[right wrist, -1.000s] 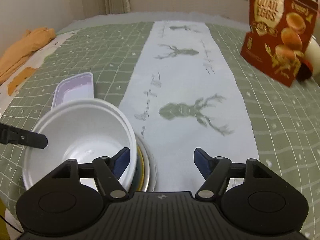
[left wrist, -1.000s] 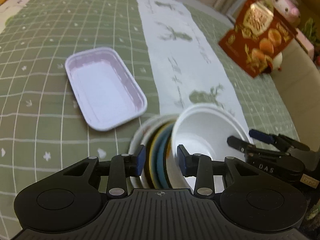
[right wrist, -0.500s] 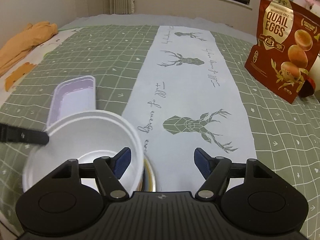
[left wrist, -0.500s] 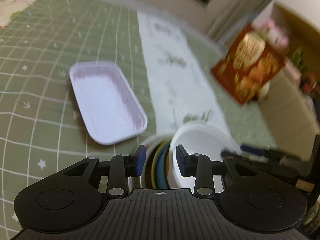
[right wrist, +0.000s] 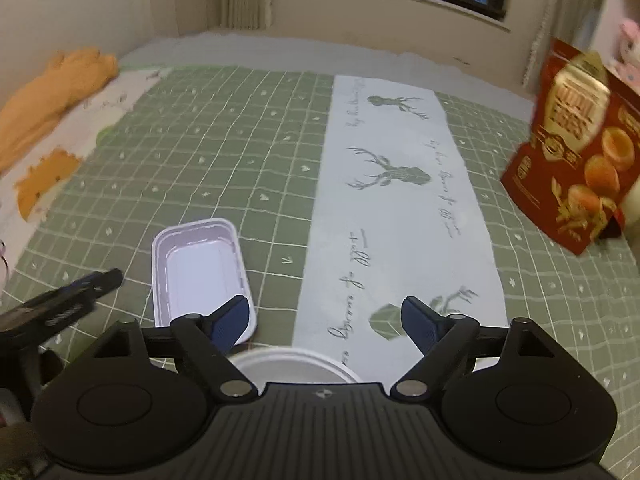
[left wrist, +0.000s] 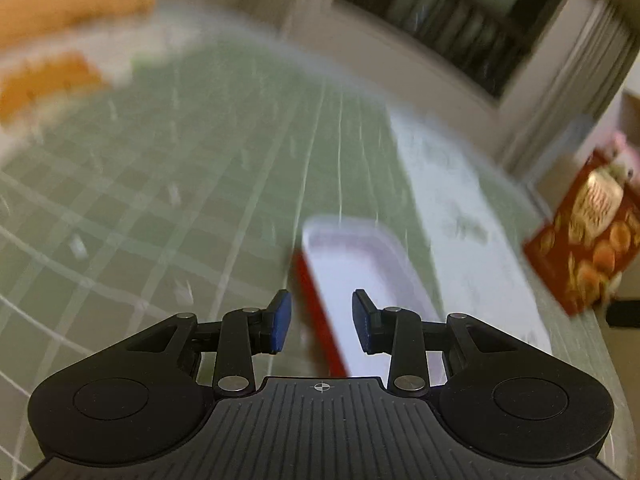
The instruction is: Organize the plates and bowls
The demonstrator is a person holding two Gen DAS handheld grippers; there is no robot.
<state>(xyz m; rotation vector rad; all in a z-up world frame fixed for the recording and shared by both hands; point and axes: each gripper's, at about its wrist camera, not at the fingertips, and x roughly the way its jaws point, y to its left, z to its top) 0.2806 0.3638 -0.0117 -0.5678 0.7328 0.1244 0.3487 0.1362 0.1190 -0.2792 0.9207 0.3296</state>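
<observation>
A lavender rectangular tray (right wrist: 200,272) lies on the green checked cloth; it also shows, blurred, in the left wrist view (left wrist: 360,280) with a red edge on its left side. My left gripper (left wrist: 320,320) is open and empty, just short of the tray's near end; it shows from outside in the right wrist view (right wrist: 72,300). My right gripper (right wrist: 324,320) is wide open and empty. The rim of a white bowl (right wrist: 296,366) shows just below and between its fingers. The stacked plates are out of view.
A white runner with deer prints (right wrist: 396,216) runs down the cloth. A red quail-egg bag (right wrist: 576,148) stands at the right. Orange cloth (right wrist: 56,92) lies at the far left. A wall and window are at the back.
Both grippers have pulled back and up from the bowl and plate stack. The left gripper has swung left toward the lavender tray and opened wider. The bowl now sits low under the right gripper.
</observation>
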